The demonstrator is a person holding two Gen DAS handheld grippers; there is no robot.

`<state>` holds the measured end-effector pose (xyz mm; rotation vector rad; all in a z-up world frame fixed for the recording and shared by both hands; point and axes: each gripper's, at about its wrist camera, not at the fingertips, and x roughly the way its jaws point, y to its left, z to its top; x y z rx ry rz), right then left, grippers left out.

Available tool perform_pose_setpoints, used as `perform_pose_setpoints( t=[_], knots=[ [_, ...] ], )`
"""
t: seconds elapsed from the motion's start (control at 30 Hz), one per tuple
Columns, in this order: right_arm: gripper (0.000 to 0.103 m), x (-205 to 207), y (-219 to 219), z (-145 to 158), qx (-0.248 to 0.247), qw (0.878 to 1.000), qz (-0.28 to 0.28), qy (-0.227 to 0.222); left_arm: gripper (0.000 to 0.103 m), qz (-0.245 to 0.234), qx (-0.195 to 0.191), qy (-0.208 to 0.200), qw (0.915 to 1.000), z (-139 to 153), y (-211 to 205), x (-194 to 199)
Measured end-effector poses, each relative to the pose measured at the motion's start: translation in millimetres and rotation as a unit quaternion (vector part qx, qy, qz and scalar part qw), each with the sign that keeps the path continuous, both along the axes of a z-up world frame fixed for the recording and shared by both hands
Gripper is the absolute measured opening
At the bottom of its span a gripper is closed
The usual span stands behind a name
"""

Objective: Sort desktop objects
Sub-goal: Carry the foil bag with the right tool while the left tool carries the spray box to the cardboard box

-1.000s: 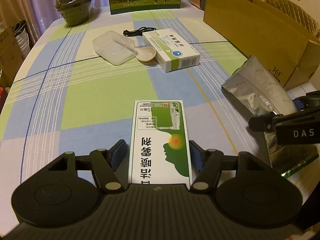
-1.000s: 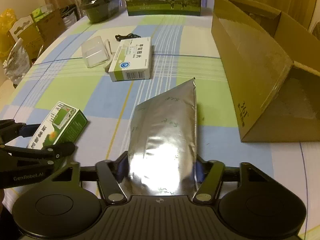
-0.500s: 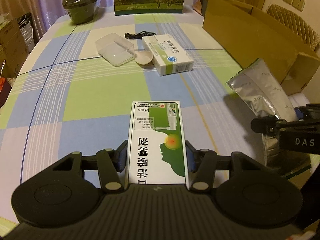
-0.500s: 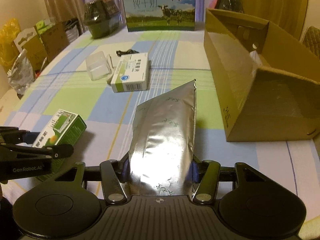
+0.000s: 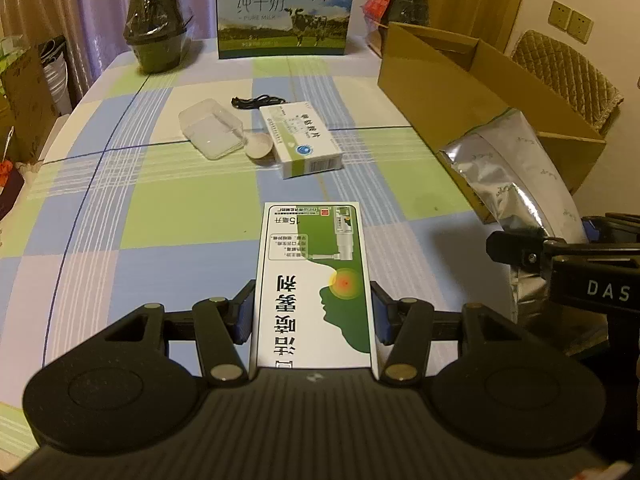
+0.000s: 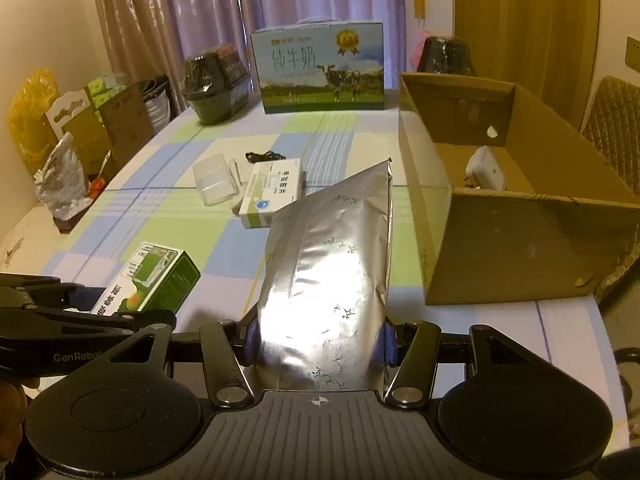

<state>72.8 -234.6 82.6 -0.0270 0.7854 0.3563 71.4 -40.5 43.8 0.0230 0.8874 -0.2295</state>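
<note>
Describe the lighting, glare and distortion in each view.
Left wrist view: warm dim light, fisheye bending the table edges, dark corners, green box sharp. Right wrist view: same yellow cast, bright glare on the foil bag, cardboard box walls bowed.

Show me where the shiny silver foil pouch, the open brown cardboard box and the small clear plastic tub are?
Shiny silver foil pouch (image 6: 332,276): right wrist view, middle of its front face.
Open brown cardboard box (image 6: 516,248): right wrist view, near outer wall.
Small clear plastic tub (image 5: 212,128): left wrist view, centre of its top.
</note>
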Motion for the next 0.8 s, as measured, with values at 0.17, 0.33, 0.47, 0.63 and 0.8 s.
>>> perform_pose_setpoints(
  t=[0.17,0.33,0.47,0.63,0.8],
  knots=[
    [0.052,-7,-6,6,0.005,1.0,-0.004,-0.005,0.05,-0.005,0.001,-0.009,0.9999,10,-7,-9],
    [0.052,-10,-12,9,0.009,1.0,-0.01,-0.01,0.05,-0.009,0.002,-0.012,0.9999,14,-11,-12],
    [0.052,-12,-17,10,0.012,1.0,-0.013,-0.011,0.05,-0.01,0.002,-0.013,0.9999,17,-13,-14],
    [0.052,-13,-22,11,0.014,1.0,-0.016,-0.014,0.05,-0.012,0.002,-0.013,0.9998,19,-16,-14],
    [0.052,-12,-28,13,0.02,0.999,-0.022,-0.016,0.05,-0.013,-0.001,-0.014,0.9998,22,-21,-12]
  ],
)
